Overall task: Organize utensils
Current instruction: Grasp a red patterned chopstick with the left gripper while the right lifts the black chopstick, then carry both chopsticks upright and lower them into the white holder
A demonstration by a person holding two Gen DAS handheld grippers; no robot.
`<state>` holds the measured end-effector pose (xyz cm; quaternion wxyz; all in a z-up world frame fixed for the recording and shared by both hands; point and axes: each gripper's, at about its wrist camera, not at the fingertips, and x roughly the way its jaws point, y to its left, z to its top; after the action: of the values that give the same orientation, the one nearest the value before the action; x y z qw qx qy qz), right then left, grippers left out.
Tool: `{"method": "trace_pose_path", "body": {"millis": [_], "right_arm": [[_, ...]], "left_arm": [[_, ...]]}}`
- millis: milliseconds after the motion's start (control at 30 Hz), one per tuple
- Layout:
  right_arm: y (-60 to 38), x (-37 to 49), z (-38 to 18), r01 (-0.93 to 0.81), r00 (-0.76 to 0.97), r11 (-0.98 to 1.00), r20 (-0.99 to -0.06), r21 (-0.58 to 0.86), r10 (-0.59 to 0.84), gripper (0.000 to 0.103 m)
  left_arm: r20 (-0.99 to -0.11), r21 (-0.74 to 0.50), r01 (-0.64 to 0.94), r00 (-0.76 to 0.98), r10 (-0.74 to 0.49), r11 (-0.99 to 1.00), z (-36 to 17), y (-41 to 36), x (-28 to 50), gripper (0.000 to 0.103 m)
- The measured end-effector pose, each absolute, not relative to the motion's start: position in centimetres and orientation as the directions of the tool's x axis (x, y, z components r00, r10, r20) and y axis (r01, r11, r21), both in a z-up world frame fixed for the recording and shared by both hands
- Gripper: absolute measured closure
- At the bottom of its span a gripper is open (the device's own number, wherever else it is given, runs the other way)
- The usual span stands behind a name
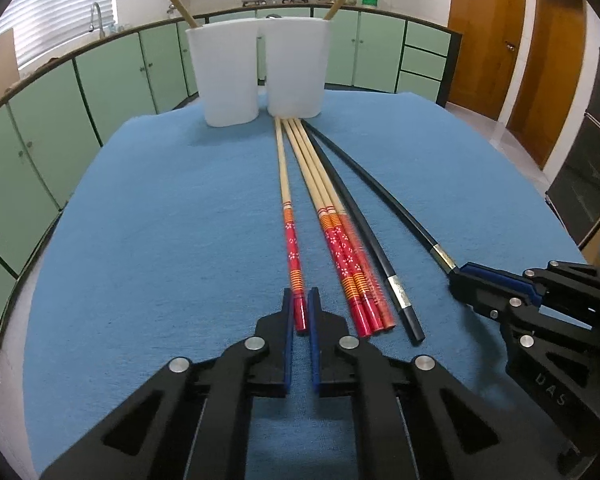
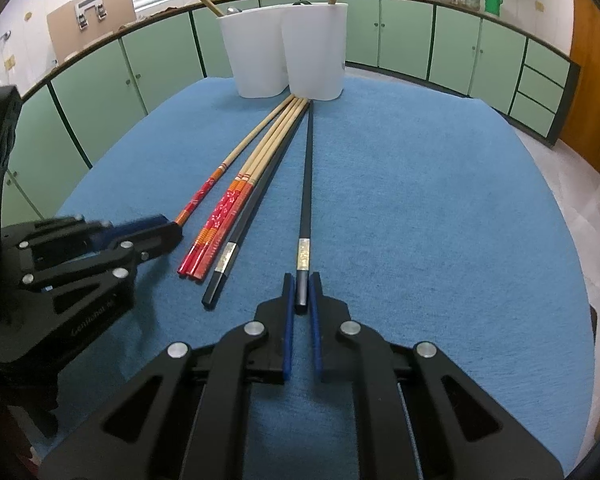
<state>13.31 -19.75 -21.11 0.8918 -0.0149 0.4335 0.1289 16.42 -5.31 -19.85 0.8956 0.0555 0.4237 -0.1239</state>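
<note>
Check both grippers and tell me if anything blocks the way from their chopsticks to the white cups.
Nothing visible does. The left gripper pinches a red chopstick, the right gripper a black chopstick. Between them and the cups lie only the other chopsticks and blue cloth. Each cup already holds one stick.

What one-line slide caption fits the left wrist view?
Left gripper closes on a red-handled chopstick while right gripper takes a black chopstick, white cups beyond.

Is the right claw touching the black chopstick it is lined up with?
Touching: the right wrist view shows the right claw closed on the black chopstick end, no gap either side.
</note>
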Motion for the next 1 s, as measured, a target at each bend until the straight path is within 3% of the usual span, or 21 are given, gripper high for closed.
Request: {"method": "trace_pose_path", "body": {"millis": [333,1000], "right_arm": [[-20.7,13.3,-19.5,-0.222,0.625,0.971,-0.752,0.086,0.21,0.097],[-23.6,15.8,-5.7,-0.259,0.787,0.962,-0.557,0.09,0.264,0.097]], "left_arm": [[-0.733,0.001,0.259,0.657,-0.176,0.966,-17.3,-4.3,15.4,0.097],[-0.509,0.001,0.287,0.825,-0.247,0.958,-3.7,-1.7,16.8,0.097]]}}
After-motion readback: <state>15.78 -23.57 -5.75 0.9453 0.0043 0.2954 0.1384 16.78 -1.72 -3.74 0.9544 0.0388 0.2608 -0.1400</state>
